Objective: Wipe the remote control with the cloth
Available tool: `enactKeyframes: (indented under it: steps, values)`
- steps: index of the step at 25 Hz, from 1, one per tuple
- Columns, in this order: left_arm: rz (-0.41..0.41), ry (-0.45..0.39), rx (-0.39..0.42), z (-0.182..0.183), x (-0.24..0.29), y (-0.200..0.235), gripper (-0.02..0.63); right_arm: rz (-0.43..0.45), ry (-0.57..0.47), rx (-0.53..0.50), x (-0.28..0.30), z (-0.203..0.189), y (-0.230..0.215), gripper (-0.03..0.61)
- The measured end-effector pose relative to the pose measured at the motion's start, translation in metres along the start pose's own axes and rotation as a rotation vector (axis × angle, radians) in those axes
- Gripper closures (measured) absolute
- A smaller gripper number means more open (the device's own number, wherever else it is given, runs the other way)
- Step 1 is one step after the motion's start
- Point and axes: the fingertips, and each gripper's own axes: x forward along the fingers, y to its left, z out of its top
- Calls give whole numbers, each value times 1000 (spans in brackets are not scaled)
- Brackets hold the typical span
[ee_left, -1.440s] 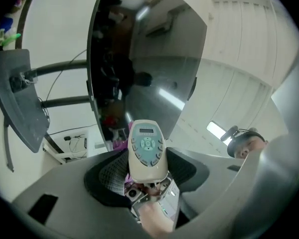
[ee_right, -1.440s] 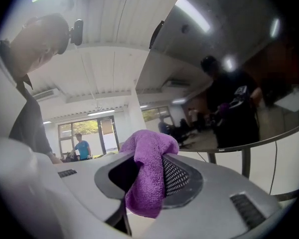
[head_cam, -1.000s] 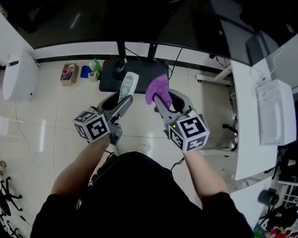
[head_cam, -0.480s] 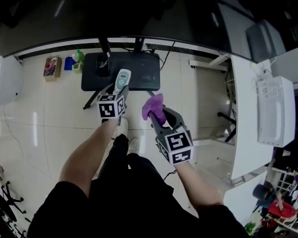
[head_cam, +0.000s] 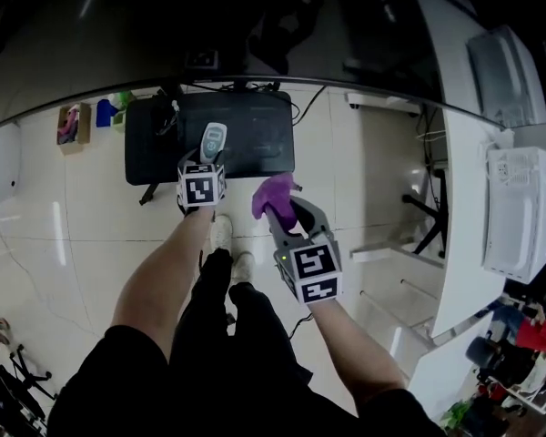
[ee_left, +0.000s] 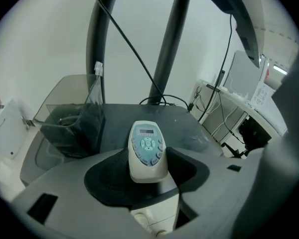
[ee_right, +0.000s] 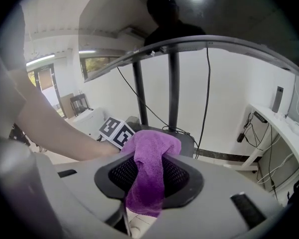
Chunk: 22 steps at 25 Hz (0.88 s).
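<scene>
Remote control [head_cam: 215,139] lower, half behind cube [head_cam: 201,189]

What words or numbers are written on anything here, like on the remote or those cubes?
No text can be read anywhere.
Remote control: button labels and small screen are too small and blurred to read.
Marker cubes: only black-and-white square patterns, no letters or numbers.
Cloth: no print.

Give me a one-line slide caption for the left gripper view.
Left gripper shut on a white remote control, buttons facing the camera, dark platform beyond.
</scene>
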Motion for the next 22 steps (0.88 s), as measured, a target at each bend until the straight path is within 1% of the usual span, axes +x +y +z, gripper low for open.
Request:
enactKeyframes:
  steps: [7,12,15,18,22]
  values:
    - [-1,-7,21,1,9,-1,373,-30,62,-17,48,-13,-20,434]
    - [-6,-8,35,0,6,-2,368,-41,135,-62,91,-29,-35,431]
    - [-6,-16,39,0,-6,-2,368,-49,157,-82,122,-32,-48,425]
    - [-15,-26,41,-4,-27,-5,368,-50,204,-99,155,-43,-58,419]
    - [-26,-34,70,-23,-58,-6,368,-64,273,-123,188,-63,-68,416]
